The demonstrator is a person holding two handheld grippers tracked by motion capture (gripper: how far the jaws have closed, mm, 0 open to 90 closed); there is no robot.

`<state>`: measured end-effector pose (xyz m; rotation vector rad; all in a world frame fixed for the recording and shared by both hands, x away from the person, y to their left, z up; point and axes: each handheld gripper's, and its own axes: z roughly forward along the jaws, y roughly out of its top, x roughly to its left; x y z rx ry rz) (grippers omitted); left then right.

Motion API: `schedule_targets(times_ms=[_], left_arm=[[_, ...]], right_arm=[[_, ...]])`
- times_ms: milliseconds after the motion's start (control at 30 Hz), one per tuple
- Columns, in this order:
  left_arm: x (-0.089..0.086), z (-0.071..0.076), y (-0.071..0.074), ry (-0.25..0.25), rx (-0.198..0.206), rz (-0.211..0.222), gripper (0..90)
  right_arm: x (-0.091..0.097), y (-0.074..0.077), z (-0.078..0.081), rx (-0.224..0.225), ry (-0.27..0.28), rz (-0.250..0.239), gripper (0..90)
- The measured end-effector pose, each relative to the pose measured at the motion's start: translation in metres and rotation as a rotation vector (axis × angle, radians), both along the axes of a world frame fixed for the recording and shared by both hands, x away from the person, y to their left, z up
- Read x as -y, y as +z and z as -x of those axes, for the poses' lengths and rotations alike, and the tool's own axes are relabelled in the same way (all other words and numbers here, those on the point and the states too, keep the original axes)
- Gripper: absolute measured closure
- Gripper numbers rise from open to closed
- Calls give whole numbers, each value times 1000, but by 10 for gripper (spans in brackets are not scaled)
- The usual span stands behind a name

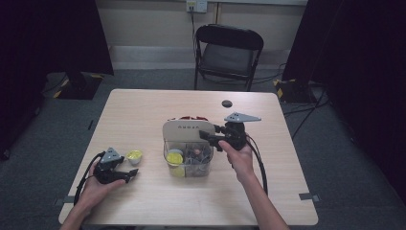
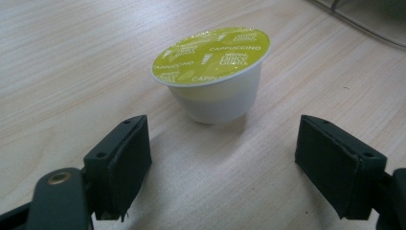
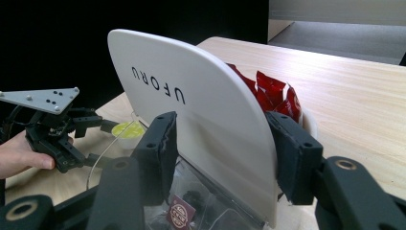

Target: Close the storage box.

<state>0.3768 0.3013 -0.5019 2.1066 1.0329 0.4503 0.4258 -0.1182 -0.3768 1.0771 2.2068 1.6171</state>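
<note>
A white coffee capsule [image 1: 134, 155] with a yellow-green foil top [image 2: 213, 72] stands on the wooden table, just ahead of my left gripper [image 2: 239, 158]. That gripper [image 1: 130, 173] is open, its jaws wide apart and clear of the capsule. In the right gripper view the capsule [image 3: 128, 130] and the left gripper [image 3: 103, 141] show farther off. My right gripper [image 1: 210, 138] is shut on the upright white lid [image 3: 191, 110] of a clear container [image 1: 206, 165], one pad on each side [image 3: 220, 153]. Red packets [image 3: 268, 88] sit behind the lid.
The clear container holds another yellow capsule [image 1: 174, 157] and several small packets. A small black disc [image 1: 227, 103] lies on the table's far side. A black folding chair [image 1: 229, 52] stands beyond the table. Bare tabletop lies at the left and right.
</note>
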Motion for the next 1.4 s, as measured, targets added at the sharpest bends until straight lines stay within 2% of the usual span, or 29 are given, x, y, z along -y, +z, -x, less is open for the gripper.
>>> schedule_targets(times_ms=[700,867,1400], left_arm=[[0,-1,0,2,2,-2,183],[1,-1,0,4,2,0,182],[1,-1,0,3,0,-2,181]], right_arm=[[1,-1,9,-6,32,2,462],[1,-4,13,-10,45,20,447],[10,-7,23,-26,41,31,398]])
